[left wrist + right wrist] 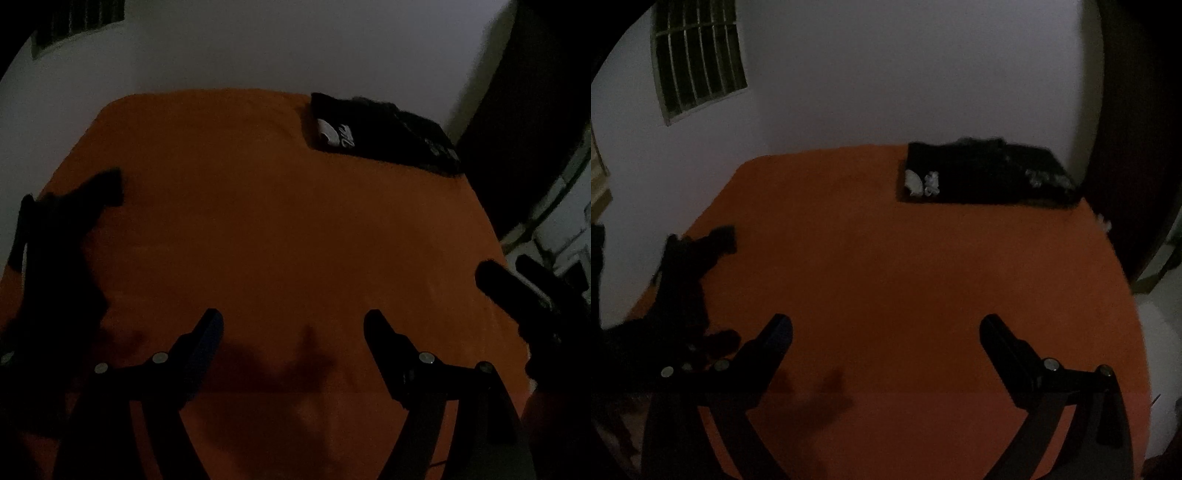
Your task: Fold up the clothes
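A: Left hand-held gripper (293, 323), what is it doing?
B: Hanging over the near part of the orange counter (258, 221), jaws standing wide apart, nothing lying between them.
A: And the right hand-held gripper (886, 326)?
B: Also gaping wide over the near edge, gripping nothing; only bare orange surface is showing between its fingers (997, 332).
A: Where are the clothes sitting?
B: A folded black stack (990, 173) with white print is lying at the far right corner. A loose dark garment (687, 280) is sprawling along the left edge, partly off the counter. Light is dim, so detail is blurring.
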`<state>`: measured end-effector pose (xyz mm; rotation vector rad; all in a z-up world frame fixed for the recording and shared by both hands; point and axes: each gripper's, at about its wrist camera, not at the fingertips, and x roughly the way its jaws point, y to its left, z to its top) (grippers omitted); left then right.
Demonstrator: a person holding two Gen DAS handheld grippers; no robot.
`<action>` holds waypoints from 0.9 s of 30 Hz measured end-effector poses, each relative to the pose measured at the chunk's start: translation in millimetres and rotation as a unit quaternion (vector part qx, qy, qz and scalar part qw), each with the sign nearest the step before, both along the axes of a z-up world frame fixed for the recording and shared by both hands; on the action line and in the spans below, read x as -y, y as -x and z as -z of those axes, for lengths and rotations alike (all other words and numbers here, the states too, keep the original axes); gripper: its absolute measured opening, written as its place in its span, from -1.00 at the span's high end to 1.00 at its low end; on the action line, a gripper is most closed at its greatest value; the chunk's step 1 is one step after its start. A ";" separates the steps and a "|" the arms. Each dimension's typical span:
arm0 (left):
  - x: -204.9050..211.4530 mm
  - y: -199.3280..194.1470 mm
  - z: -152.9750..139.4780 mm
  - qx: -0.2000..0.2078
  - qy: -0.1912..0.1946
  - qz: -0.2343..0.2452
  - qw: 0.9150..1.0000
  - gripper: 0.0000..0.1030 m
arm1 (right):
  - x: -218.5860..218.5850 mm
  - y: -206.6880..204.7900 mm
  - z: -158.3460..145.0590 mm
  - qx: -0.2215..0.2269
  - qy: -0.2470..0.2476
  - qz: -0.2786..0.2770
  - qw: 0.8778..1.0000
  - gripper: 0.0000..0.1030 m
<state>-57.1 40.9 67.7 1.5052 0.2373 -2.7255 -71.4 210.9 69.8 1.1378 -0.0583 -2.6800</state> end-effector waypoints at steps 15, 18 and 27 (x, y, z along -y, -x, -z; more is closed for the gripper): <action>-12.6 2.4 4.6 0.036 0.025 0.005 0.999 -0.54 | 0.7 -7.0 26.7 0.066 -0.027 -0.008 0.997 -0.97; -13.0 -1.8 8.5 0.042 0.028 0.001 0.999 -0.54 | -0.9 -3.1 30.1 0.071 -0.023 -0.006 0.997 -0.97; -16.6 9.2 21.2 0.057 0.019 0.005 0.998 -0.54 | 5.2 3.2 39.1 0.086 -0.019 -0.009 0.996 -0.97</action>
